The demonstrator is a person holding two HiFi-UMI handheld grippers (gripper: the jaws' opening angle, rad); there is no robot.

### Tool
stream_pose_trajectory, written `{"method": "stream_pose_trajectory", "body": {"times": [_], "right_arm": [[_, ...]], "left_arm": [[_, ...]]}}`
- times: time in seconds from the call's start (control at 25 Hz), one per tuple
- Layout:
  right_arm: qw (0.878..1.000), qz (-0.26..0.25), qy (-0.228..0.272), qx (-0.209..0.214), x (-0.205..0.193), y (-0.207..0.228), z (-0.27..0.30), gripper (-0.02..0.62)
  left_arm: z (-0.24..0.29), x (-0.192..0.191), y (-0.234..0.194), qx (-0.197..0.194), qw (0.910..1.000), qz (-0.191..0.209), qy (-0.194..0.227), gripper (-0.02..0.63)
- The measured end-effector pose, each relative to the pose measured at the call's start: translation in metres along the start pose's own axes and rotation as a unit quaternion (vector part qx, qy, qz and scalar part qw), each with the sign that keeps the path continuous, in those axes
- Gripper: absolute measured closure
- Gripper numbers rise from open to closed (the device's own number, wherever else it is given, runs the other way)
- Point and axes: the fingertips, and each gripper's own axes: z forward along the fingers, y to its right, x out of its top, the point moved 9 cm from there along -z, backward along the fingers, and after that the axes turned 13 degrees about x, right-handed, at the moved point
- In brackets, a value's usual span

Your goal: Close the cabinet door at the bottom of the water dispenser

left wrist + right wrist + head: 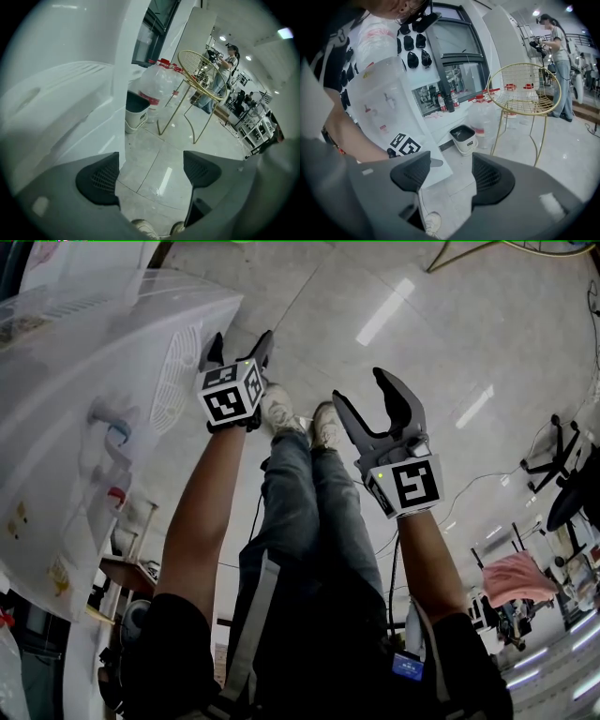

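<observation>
The white water dispenser (103,418) stands at the left of the head view, seen from above. My left gripper (239,345) hangs low beside its lower front, jaws wide apart. In the left gripper view a white panel (70,108) of the dispenser's lower part fills the left half. Its vertical edge runs down to the inner side of my left pad (98,180). Only floor shows between the jaws of the left gripper (150,168), and the pads press on nothing. My right gripper (364,390) hovers open over the floor, apart from the dispenser (389,112), with nothing in the right gripper (447,171).
A small bin (464,138) and big water bottles (157,84) stand on the floor past the dispenser. A gold wire chair (525,93) stands to the right of them. A person (558,61) stands far behind. My own shoes (300,418) are below the grippers.
</observation>
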Motion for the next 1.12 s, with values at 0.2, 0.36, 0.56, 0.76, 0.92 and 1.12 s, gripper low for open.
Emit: {"method": "stream_pose_trajectory", "body": {"times": [0.2, 0.36, 0.56, 0.76, 0.92, 1.12], "right_arm": [[1.000, -0.002, 0.016, -0.008, 0.007, 0.000, -0.008, 0.319], [0.999, -0.006, 0.031, -0.021, 0.021, -0.003, -0.026, 0.319], [0.998, -0.022, 0.045, -0.038, 0.038, -0.011, -0.063, 0.321], [0.996, 0.010, 0.073, -0.049, 0.070, -0.026, -0.106, 0.325], [0.993, 0.025, 0.106, -0.039, 0.111, -0.054, -0.138, 0.327], [0.991, -0.007, 0.132, -0.022, 0.165, -0.073, -0.176, 0.327]], "left_arm": [[-0.013, 0.010, 0.012, -0.018, 0.9996, 0.018, 0.012, 0.172], [-0.041, 0.029, 0.027, -0.044, 0.9983, 0.021, 0.033, 0.172], [-0.095, 0.058, 0.051, -0.081, 0.9945, 0.023, 0.062, 0.184], [-0.164, 0.089, 0.075, -0.127, 0.9877, 0.040, 0.081, 0.261], [-0.229, 0.107, 0.087, -0.152, 0.9813, 0.074, 0.093, 0.268], [-0.313, 0.154, 0.095, -0.162, 0.9713, 0.081, 0.154, 0.267]]}}
